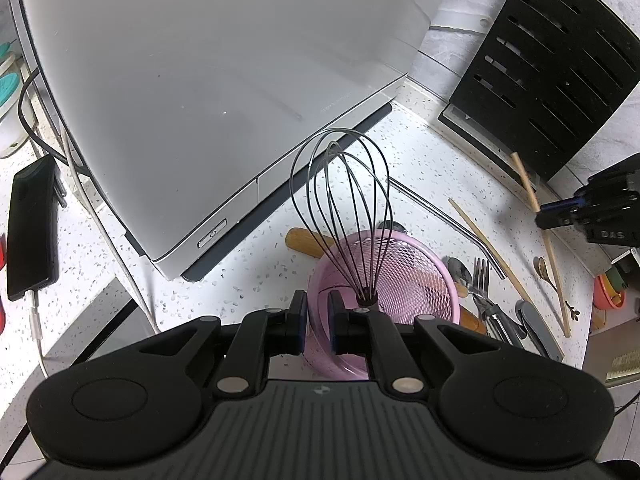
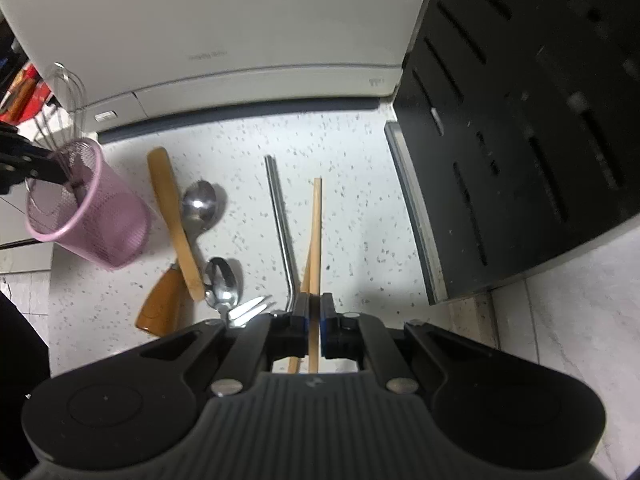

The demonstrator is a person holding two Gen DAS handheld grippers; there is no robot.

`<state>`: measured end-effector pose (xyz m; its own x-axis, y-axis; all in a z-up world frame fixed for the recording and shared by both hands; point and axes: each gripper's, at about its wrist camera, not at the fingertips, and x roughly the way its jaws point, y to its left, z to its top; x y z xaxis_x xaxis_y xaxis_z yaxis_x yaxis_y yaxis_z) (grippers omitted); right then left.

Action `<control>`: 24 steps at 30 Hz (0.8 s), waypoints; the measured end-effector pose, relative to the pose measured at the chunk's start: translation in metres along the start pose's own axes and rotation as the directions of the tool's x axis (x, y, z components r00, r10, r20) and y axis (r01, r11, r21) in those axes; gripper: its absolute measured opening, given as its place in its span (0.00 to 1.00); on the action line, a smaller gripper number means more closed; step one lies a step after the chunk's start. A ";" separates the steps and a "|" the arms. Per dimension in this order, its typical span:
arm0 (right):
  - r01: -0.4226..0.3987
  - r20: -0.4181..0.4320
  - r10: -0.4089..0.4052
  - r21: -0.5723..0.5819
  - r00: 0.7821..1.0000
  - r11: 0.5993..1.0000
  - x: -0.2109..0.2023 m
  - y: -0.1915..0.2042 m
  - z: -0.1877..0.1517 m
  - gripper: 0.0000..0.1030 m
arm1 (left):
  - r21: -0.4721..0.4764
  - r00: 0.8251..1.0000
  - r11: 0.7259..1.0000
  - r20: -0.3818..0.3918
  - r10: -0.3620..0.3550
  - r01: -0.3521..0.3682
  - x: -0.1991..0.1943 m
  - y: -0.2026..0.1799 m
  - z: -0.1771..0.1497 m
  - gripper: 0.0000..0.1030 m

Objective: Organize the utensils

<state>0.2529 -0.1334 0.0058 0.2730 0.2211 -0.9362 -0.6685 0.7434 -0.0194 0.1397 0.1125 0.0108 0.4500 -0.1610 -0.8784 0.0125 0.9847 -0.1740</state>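
The right gripper's fingers pinch 1 wooden chopstick, its long axis running straight away from them. The left fingers pinch the pink mesh cup's rim on the desk. Next, probably: tip the stick upright into that cup.

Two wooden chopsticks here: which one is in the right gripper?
The right gripper is shut on the chopstick that points straight ahead between its pads. The other chopstick runs slanted beneath it, mostly hidden, and is not gripped.
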 end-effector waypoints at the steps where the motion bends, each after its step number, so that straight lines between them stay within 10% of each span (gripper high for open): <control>1: 0.000 0.008 0.000 -0.002 1.000 1.000 -0.005 0.001 0.000 0.01 | -0.001 1.000 1.000 0.000 -0.001 0.001 0.000 0.000 0.000 0.10; 24: 0.027 0.167 -0.017 -0.059 0.986 0.998 -0.087 0.028 0.010 0.01 | -0.012 1.000 1.000 0.004 -0.001 0.001 0.000 0.001 -0.001 0.10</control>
<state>0.2171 -0.1259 0.0899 0.3958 0.3109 -0.8641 -0.7006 0.7105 -0.0652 0.1385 0.1133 0.0105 0.4533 -0.1613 -0.8766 0.0018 0.9836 -0.1801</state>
